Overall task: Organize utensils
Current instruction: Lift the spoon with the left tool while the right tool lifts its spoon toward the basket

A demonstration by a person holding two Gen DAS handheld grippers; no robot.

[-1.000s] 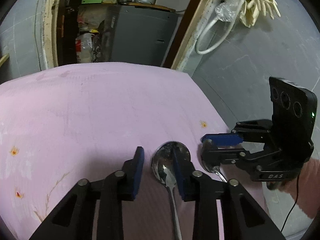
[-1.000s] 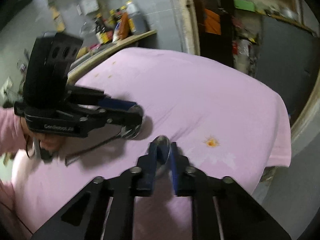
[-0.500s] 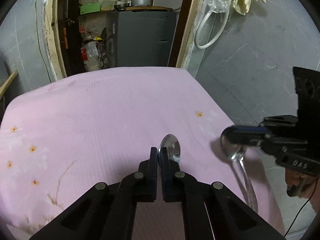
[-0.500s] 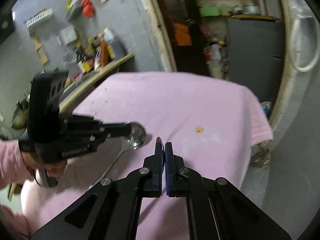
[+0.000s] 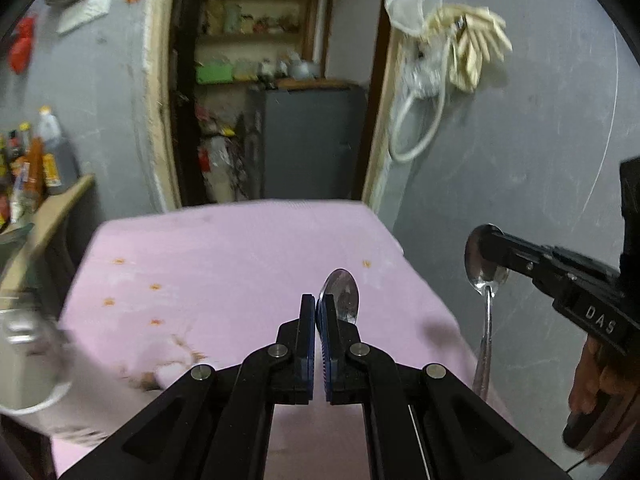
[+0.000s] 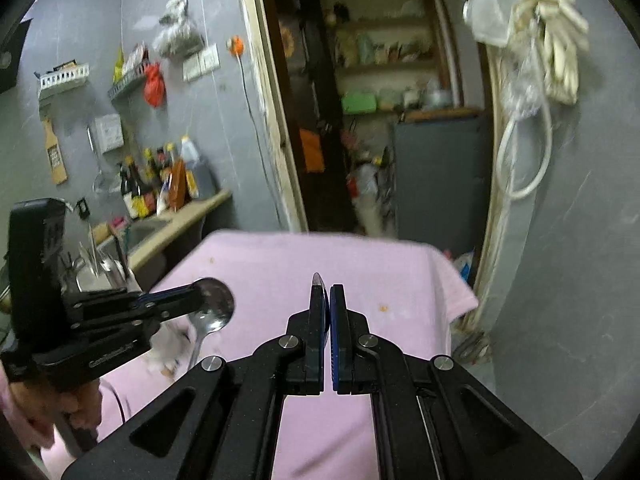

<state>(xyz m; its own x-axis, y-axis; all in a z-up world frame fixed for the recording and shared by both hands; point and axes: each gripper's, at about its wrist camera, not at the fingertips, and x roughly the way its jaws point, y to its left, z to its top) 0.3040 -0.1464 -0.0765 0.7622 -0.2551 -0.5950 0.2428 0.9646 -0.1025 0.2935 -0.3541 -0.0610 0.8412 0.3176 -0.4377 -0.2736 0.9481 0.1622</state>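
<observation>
While both tongs are held above the pink-clothed desk [image 5: 224,264], each is clenched on a spoon. Containers: a metal can [image 5: 24,360] at the desk's near left corner, blurred in the left wrist view, contents not legible; a utensil holder [image 6: 100,268] off the desk's left edge, in the right wrist view only, with several metal utensils standing upright in it; a wooden shelf [image 6: 180,220] along the left wall carrying bottles [image 6: 160,180]. Item one: the left spoon [image 5: 342,294], its bowl clamped between the blue pads of the left tongs [image 5: 318,312] and sticking out past the tips, above the middle of the desk; the right wrist view shows the same spoon's handle hanging down below those tongs toward the cloth. Item two: the right spoon [image 5: 484,264], its bowl pinched at the tips of the right tongs [image 6: 330,304], handle hanging straight down, beyond the desk's right edge as seen from the left wrist. From the right wrist only a thin sliver of this spoon's bowl shows edge-on above the pads. The left wrist view alone shows the hand [image 5: 596,384] on the right tongs' grip; the right wrist view alone shows the wall racks [image 6: 64,76] and a red bag [image 6: 154,84]. Both views show the doorway, a grey cabinet [image 5: 312,140] and pale gloves [image 5: 472,48] hung on the wall to the right.
</observation>
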